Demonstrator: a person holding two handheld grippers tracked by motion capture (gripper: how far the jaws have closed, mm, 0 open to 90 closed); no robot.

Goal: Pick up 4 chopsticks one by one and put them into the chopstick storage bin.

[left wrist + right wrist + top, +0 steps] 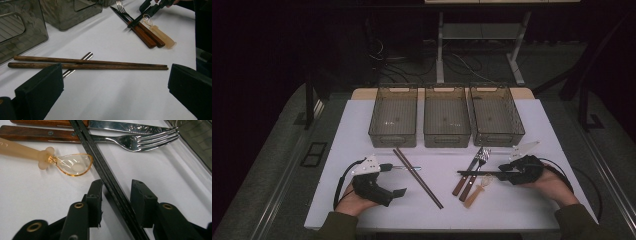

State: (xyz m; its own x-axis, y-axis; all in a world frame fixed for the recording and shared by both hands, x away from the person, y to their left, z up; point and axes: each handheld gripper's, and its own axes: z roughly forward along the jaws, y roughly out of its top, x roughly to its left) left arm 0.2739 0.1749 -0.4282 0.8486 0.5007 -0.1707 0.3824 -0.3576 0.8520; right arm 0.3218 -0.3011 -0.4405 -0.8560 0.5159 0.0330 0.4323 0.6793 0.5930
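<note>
Cutlery and chopsticks on the white bench point(362, 120).
High view: three bins point(446, 116) far; brown chopsticks point(417, 177) centre.
Left view: left hand-held gripper point(115, 85) jaws wide apart.
Right view: right hand-held gripper point(116, 195) straddles black chopsticks point(100, 162), jaws apart.

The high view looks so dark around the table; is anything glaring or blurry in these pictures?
High view: the room is dim, the white table bright. Right gripper view: glare shines on the fork and knife blade; the near black fingers look soft. Left gripper view: the fingers are dark and slightly blurred.
</note>
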